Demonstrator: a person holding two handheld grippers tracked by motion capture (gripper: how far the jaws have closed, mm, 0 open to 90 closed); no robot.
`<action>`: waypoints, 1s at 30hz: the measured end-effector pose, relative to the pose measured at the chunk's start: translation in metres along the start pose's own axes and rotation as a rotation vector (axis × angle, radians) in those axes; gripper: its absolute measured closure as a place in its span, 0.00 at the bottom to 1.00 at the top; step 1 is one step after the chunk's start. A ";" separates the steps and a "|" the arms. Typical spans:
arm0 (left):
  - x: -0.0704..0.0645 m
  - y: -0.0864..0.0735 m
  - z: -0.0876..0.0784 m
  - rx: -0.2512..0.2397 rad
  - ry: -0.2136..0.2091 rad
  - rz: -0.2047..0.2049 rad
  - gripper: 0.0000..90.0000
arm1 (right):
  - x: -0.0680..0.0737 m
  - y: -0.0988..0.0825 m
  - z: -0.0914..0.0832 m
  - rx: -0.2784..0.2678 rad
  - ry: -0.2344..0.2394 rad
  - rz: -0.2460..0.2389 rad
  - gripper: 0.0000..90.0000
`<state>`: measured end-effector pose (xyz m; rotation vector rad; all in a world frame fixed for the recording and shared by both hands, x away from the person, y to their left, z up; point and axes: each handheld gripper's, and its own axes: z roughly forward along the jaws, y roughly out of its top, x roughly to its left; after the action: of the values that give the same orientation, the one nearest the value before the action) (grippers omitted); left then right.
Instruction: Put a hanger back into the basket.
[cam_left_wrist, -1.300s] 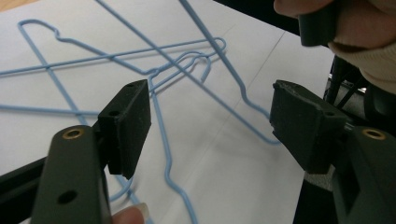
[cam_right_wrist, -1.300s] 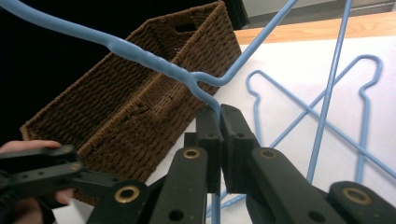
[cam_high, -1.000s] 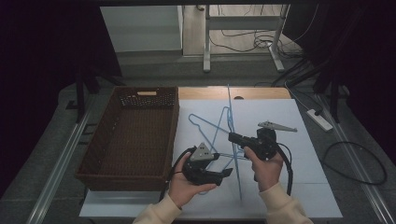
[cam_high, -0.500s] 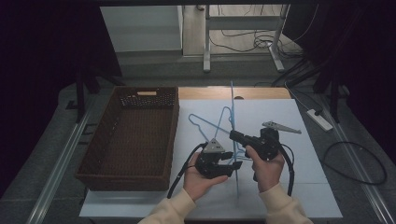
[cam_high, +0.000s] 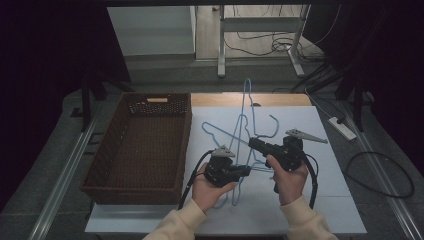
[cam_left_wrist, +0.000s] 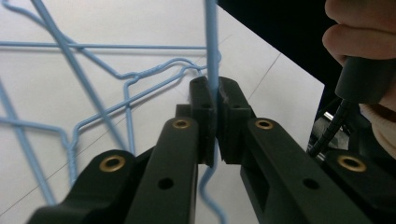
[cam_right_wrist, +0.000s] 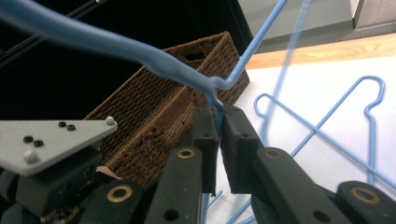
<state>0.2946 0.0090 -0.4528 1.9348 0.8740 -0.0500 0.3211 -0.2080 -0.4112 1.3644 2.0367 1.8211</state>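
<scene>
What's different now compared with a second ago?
The left claw has slid right, toward the right claw, and its jaws have just closed on the blue wire hanger, which now stands more upright. The right claw keeps its grip on it. The basket and the other hangers haven't moved.

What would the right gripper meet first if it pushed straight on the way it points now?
Probably the wicker basket: the right gripper, shut on a blue hanger, points toward the basket's near wall, though depth is unclear.

Beyond your tongs, a white table (cam_high: 320, 210) ends in a wooden strip (cam_high: 280, 100). Left of them sits a brown wicker basket (cam_high: 100, 172). Farther off, grey floor (cam_high: 165, 67), white table legs (cam_high: 221, 40), loose cables (cam_high: 260, 47); right, a power strip (cam_high: 342, 127). Dim surroundings.
</scene>
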 end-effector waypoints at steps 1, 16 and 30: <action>0.000 0.000 -0.002 -0.003 0.008 -0.002 0.96 | 0.000 0.000 -0.001 -0.004 0.003 -0.003 0.91; 0.002 0.007 -0.037 -0.022 -0.017 -0.044 0.96 | 0.004 -0.002 -0.022 -0.019 0.037 -0.179 0.49; 0.000 0.024 -0.081 -0.017 -0.053 0.005 0.96 | -0.033 -0.021 -0.051 0.033 -0.041 -0.290 0.28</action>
<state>0.2827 0.0669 -0.3919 1.9116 0.8318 -0.0907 0.2992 -0.2651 -0.4300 1.0369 2.1212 1.6306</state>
